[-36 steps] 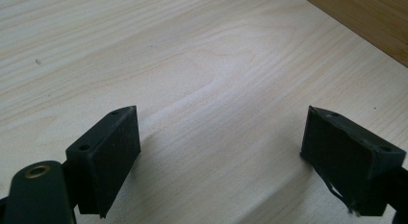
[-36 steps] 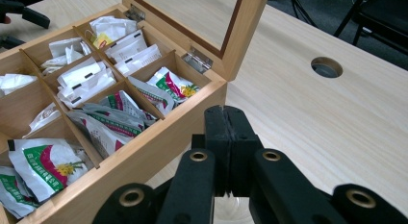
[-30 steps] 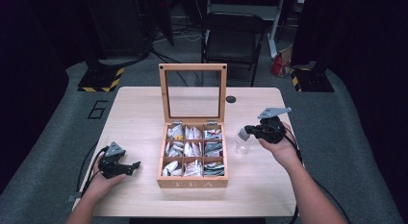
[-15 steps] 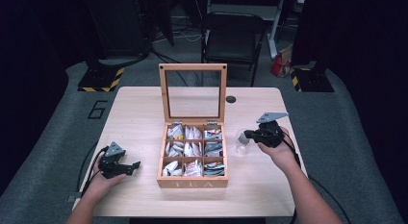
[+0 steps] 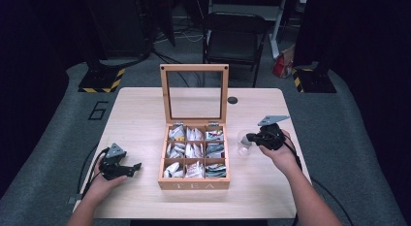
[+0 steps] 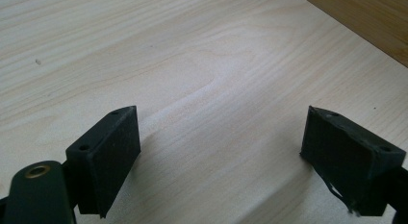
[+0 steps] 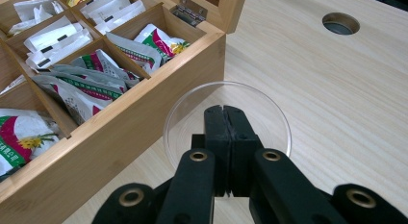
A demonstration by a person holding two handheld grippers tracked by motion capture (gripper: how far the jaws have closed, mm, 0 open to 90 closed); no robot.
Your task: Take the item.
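High view, tea box: wooden tea box (image 5: 194, 181) sits mid-table with its glass lid (image 5: 194, 94) standing upright at the far side; nine compartments hold tea packets (image 5: 194, 149).
High view, glass cup: clear glass cup (image 5: 243, 143) stands on the table (image 5: 140, 114) just beside the tea box, off its right wall.
High view, right gripper: right gripper (image 5: 251, 137) is held in the person's right hand (image 5: 278, 151), right of the tea box, its tips at the cup.
High view, left gripper: left gripper (image 5: 135, 166) lies low on the table, apart from the tea box, off its left wall, held in the left hand (image 5: 99, 183).
Left gripper view: black jaws are spread wide over bare table (image 6: 202, 65), nothing between them; a corner of the tea box (image 6: 370, 17) shows top right.
Right gripper view: right gripper (image 7: 225, 111) has its jaws pressed together, pinching the near rim of the glass cup (image 7: 269, 113); the cup stands upright, near the tea box (image 7: 144, 123) wall, whether touching it I cannot tell. Green and white tea packets (image 7: 91, 75) fill the compartments.
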